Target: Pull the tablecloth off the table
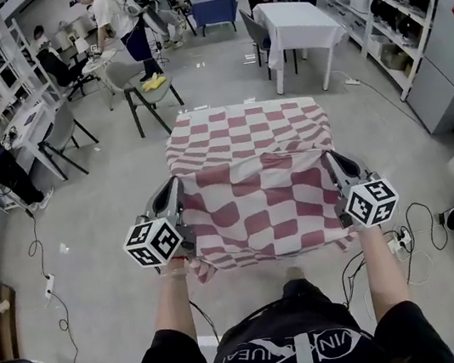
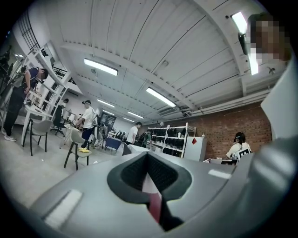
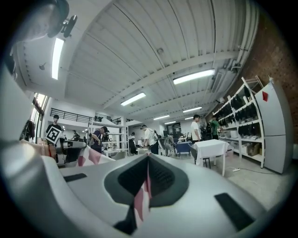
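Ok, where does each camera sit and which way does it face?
Head view: on the person's head, looking steeply down at the checked tablecloth; arms, left gripper and right gripper show.
Left gripper view: on the left gripper, looking along its shut jaws into the room.
Right gripper view: on the right gripper, likewise, toward a white-covered table.
Shared: both gripper views show the tablecloth pinched in their jaws.

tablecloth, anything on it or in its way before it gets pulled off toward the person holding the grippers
Nothing visible does. The tablecloth has nothing lying on top of it. The left gripper and right gripper are each shut on a near corner, and only floor shows below its near edge.
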Available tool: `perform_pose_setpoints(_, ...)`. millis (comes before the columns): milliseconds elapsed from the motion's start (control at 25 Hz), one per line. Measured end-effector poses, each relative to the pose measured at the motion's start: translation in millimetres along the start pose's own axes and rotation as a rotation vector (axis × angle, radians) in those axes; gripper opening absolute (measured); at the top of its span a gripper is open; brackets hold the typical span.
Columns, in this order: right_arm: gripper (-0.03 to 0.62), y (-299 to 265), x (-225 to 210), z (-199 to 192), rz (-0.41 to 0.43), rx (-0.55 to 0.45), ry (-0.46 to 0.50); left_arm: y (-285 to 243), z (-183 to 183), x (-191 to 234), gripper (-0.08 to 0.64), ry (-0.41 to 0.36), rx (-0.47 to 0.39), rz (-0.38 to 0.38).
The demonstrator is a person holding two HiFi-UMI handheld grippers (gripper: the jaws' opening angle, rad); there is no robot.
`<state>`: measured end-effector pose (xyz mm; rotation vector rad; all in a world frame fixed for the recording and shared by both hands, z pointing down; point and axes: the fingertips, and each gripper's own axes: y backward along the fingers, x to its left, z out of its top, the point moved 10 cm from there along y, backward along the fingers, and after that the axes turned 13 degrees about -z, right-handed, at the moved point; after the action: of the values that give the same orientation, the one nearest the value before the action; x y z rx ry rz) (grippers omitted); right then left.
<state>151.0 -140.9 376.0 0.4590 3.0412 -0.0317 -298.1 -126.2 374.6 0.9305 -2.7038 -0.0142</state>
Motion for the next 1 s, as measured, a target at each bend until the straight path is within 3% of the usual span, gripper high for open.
perform_pose_setpoints(160,0.011,12.8,-9.1,22.9,-0.015,0.025,0.007,-4.0,20.2,-12.9,0.009,0.008,-0.004,0.014)
perform_pose_setpoints(560,0.011,70.1,-9.7,-2.3,0.023,0.003,0.026,38.4,-2.6,-46.5,0.009,-0.018,-0.060,0.059)
perform_pose_setpoints(1000,0.011,125.9,-5.7,-0.5,0.071,0.005,0.006,90.7,-10.4,-110.4,0.009,-0.049,-0.075,0.133)
